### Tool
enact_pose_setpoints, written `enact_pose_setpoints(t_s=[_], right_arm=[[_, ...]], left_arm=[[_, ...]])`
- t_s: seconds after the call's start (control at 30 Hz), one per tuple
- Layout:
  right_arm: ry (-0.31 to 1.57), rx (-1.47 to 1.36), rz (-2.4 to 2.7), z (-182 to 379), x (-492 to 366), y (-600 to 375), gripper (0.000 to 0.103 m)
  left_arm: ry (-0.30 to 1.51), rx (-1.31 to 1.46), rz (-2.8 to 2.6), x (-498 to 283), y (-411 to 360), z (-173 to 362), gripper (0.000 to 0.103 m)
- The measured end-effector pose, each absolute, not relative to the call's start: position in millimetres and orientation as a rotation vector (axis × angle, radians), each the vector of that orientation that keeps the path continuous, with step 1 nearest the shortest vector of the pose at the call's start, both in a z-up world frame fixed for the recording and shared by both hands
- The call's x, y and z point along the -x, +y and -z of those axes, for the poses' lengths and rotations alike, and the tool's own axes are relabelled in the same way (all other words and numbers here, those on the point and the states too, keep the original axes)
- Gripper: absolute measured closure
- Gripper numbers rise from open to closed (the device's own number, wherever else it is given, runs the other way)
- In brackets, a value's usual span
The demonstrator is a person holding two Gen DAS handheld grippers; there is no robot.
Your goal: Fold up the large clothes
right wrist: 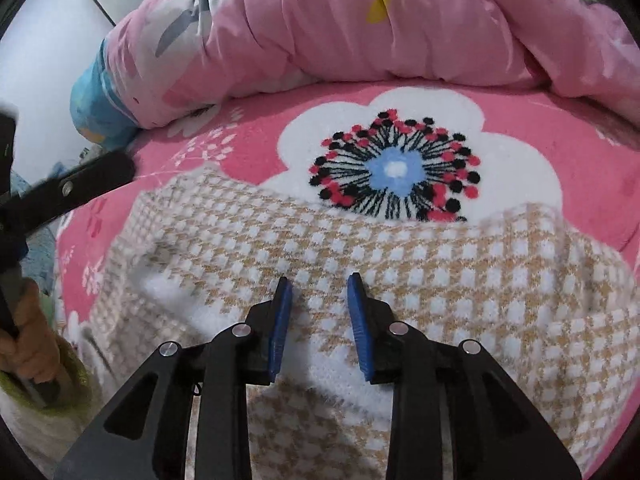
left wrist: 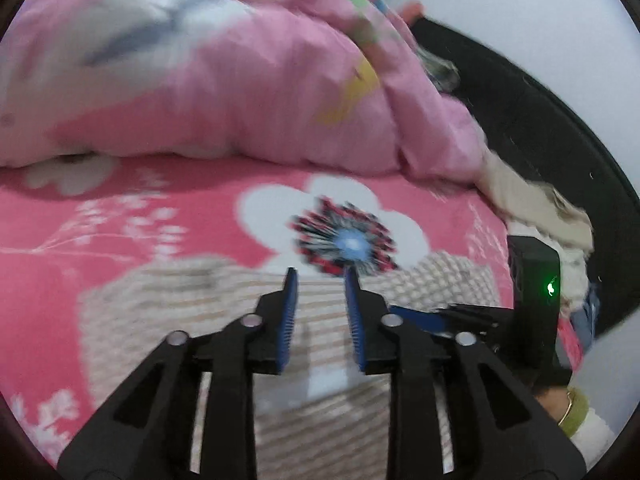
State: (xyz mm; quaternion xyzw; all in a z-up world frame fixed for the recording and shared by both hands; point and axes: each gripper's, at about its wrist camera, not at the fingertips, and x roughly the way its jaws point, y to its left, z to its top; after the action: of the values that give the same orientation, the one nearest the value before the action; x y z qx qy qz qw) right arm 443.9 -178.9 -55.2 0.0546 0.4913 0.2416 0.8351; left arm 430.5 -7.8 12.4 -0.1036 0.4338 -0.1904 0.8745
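Both wrist views, one moment. We take the large white flower printed on the pink bedspread as our landmark. The houndstooth garment, beige and white, lies on the bedspread on the near side of the flower, its far edge overlapping the flower's lower petals. In the right wrist view we see it as a compact block with a fairly straight far edge and a layered corner to the left of the flower, which we judge to be at least one fold already made; how many layers lie beneath we cannot tell. The right gripper hovers over the cloth below the flower, its jaws a modest gap apart with nothing between them. The left gripper, seen in a blurred frame just under the flower's dark centre, likewise stands partly open and empty. Beyond the flower a pink quilt is heaped, well apart from the garment. We judge that a fold has been released and that further halving or smoothing may remain.
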Motion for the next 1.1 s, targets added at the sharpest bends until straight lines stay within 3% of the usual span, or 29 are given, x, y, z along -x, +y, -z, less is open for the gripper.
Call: enact_pose_setpoints(t_s=[0.07, 0.2, 0.37, 0.47, 0.53, 0.83, 1.0, 1.1], right_arm=[[1.03, -0.097, -0.534, 49, -429, -185, 0.074], [1.052, -0.128, -0.528, 28, -409, -213, 0.072], [0.938, -0.152, -0.461, -9, -425, -236, 0.064], [0.983, -0.042, -0.377, 21, -447, -225, 0.056], [1.065, -0.021, -0.367, 61, -453, -226, 0.055], [0.958, -0.012, -0.396, -1, -423, -211, 0.055], [1.022, 0.087, -0.409, 56, -415, -177, 0.053], [1.04, 0.017, -0.386, 40, -412, -186, 0.054]], left_arm=[[1.038, 0.172, 0.359, -448, -22, 21, 0.066], [1.052, 0.247, 0.377, -446, 2, 48, 0.076], [1.049, 0.284, 0.409, -441, 20, 52, 0.079], [1.051, 0.302, 0.405, -438, 25, 53, 0.08], [1.045, 0.303, 0.404, -437, 22, 52, 0.083], [0.915, 0.084, 0.424, -408, -1, 17, 0.081], [0.986, -0.107, 0.408, -393, -33, 43, 0.073], [0.96, -0.117, 0.404, -384, -30, 39, 0.072]])
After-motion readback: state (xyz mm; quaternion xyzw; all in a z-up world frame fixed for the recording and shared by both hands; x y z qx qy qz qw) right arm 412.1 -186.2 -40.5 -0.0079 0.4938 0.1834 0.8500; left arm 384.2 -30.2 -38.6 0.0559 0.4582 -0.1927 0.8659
